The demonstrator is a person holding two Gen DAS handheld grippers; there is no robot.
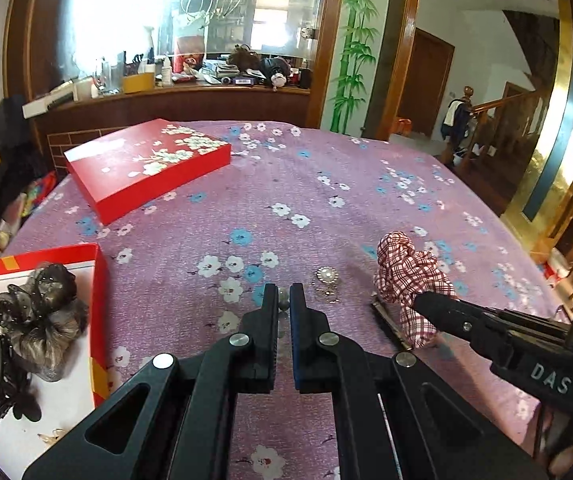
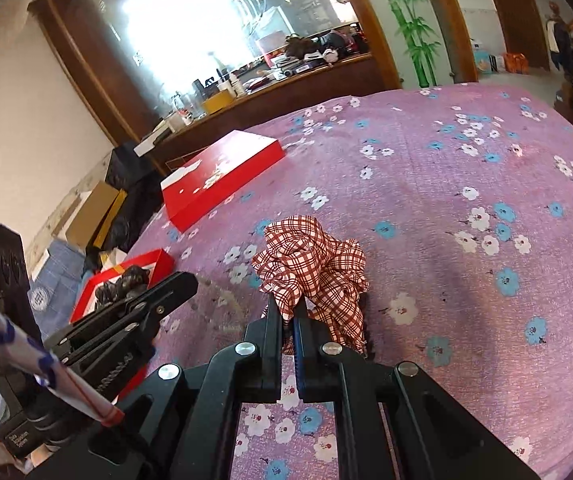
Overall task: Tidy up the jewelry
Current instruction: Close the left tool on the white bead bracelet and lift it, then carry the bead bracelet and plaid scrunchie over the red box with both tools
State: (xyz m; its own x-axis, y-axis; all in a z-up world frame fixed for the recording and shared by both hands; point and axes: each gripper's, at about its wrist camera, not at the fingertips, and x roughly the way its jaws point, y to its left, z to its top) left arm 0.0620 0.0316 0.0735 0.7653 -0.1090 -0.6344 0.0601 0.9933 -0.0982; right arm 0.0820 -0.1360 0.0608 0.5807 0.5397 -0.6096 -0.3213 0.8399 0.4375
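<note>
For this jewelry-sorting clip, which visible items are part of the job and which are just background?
Job:
- plaid hair bow, held in right claw
- small bead in left claw
- pearl brooch
- open red box

Lying about:
- closed red floral box
- shelf clutter

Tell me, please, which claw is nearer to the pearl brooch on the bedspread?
Left. The left claw is shut on a small bead just left of the pearl brooch; the right claw sits farther right, shut on the plaid scrunchie.

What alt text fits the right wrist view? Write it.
The right gripper is shut on a red plaid hair bow above a purple floral bedspread. The left gripper and an open red box lie left.
</note>
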